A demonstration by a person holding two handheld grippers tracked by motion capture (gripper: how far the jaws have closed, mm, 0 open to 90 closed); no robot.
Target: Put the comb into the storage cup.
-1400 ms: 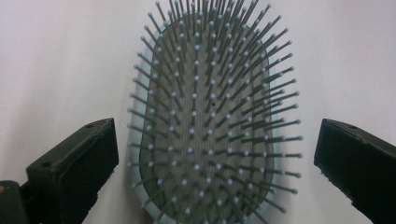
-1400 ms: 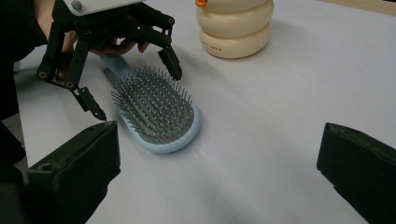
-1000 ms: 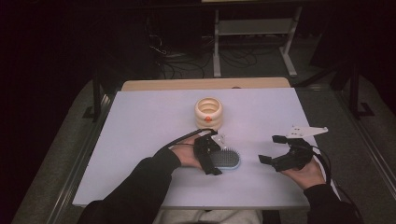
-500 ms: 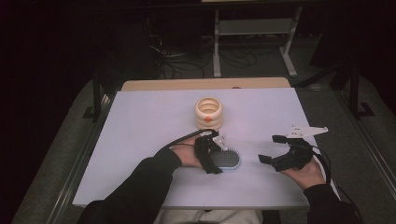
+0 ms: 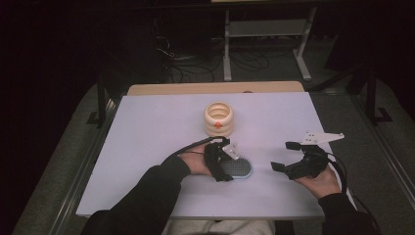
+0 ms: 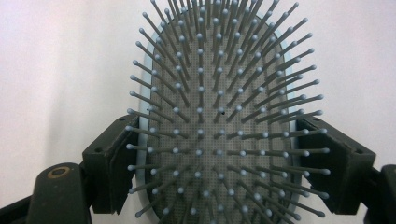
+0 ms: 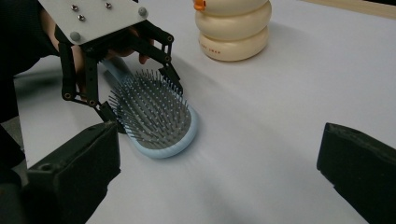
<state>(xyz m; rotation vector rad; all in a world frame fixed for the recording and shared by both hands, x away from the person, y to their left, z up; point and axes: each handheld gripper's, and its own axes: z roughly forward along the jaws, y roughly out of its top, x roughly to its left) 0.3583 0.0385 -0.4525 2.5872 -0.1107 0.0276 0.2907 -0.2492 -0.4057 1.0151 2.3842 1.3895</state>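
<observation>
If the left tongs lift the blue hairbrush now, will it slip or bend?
The hairbrush probably stays stiff, since its rim looks like hard plastic. The left tongs clamp its smooth edges, so it may slip or pivot slightly.

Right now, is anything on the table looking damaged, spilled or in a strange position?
Nothing stands out. The hairbrush lies flat on the table, bristles up, and the left gripper has just closed its fingers on its two sides. The cream ringed holder stands upright behind it. The right gripper is open beside it.

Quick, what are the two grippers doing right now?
Left gripper: jaws have just been closing, now shut on the hairbrush.
Right gripper: jaws open, holding nothing.
</observation>
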